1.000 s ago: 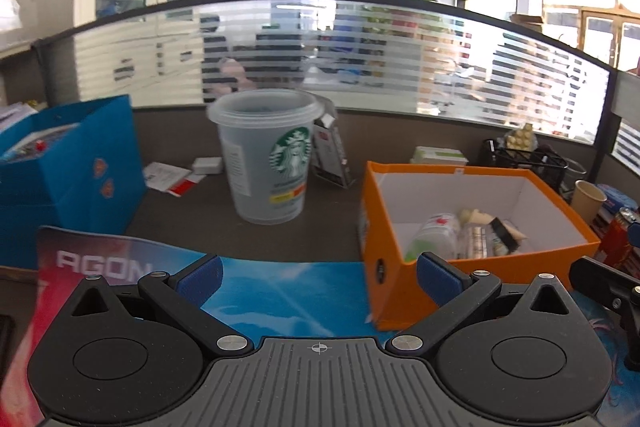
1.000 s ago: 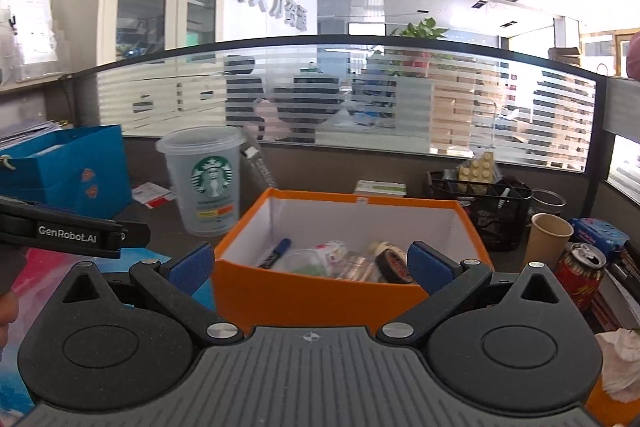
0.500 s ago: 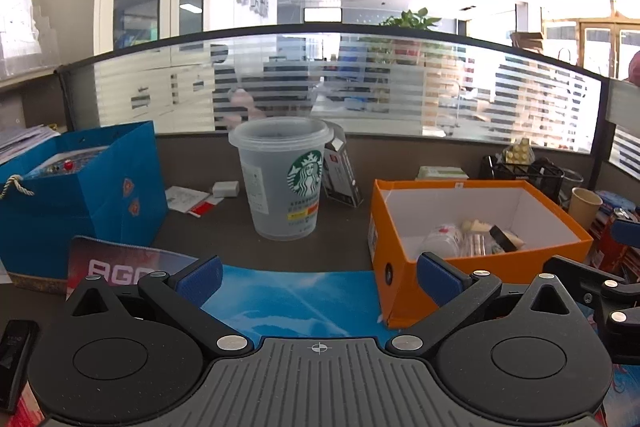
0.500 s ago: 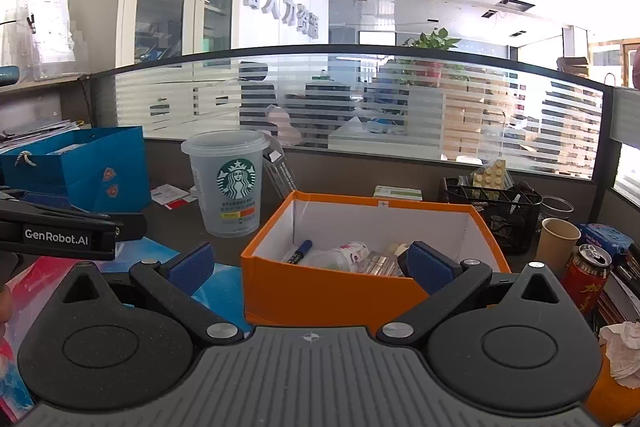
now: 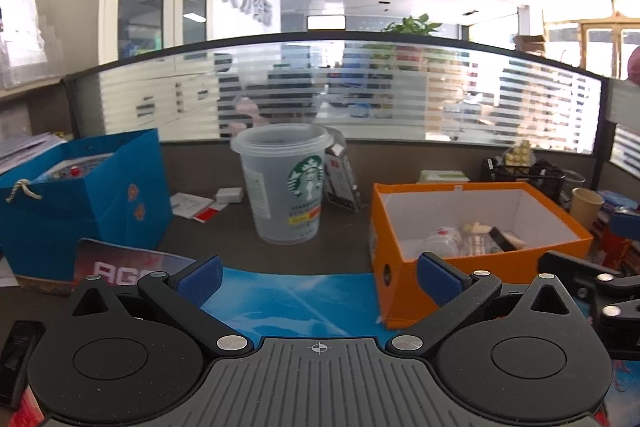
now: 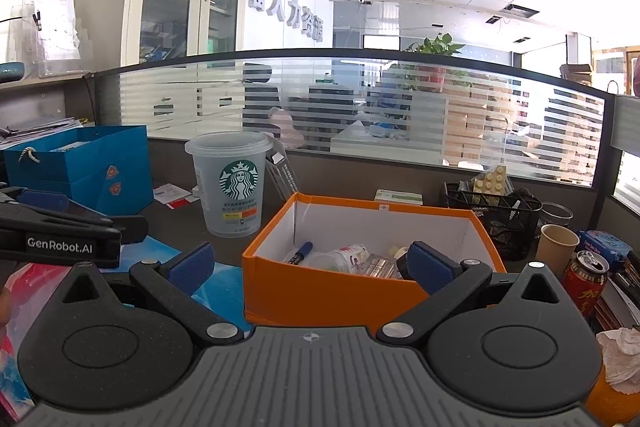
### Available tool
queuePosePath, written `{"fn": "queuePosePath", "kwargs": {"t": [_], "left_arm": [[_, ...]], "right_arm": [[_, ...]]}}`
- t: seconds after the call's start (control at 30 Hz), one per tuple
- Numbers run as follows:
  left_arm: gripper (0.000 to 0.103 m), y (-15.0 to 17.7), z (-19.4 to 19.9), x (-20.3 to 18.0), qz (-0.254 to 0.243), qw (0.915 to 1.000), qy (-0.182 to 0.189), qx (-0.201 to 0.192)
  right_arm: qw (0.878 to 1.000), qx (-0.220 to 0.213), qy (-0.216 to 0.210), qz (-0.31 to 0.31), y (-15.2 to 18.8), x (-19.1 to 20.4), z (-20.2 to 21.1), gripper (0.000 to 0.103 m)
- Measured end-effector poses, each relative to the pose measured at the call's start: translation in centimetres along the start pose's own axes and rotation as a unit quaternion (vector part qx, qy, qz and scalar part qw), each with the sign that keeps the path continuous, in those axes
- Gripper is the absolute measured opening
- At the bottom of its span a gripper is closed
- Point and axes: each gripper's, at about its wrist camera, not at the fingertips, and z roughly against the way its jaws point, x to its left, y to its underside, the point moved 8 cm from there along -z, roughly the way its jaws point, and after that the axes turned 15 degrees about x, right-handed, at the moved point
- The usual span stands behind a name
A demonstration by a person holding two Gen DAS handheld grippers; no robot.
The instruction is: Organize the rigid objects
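Both grippers drawn back, orange box open-topped, white inside

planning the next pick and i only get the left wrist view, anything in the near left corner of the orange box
observer: yes, the right wrist view shows a blue marker lying in the orange box near its left wall.
operator: whats right of the box
observer: an opened red can stands there, near a paper cup.
operator: right claw holding anything
observer: no, the right claw is open and empty.
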Motion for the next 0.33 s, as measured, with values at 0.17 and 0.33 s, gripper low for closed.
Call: {"fn": "queuePosePath", "kwargs": {"t": [0.17,0.33], "left_arm": [[0.103,0.15,0.17,-0.06,-0.001,0.9999,-0.008,-0.011],[0.103,0.34,-0.27,0.18,0.004,0.9999,-0.012,0.0]], "right_arm": [[1.0,0.002,-0.001,0.003,0.07,-0.08,0.04,0.103],[1.0,0.003,-0.001,0.003,0.14,-0.11,0.05,0.103]]}}
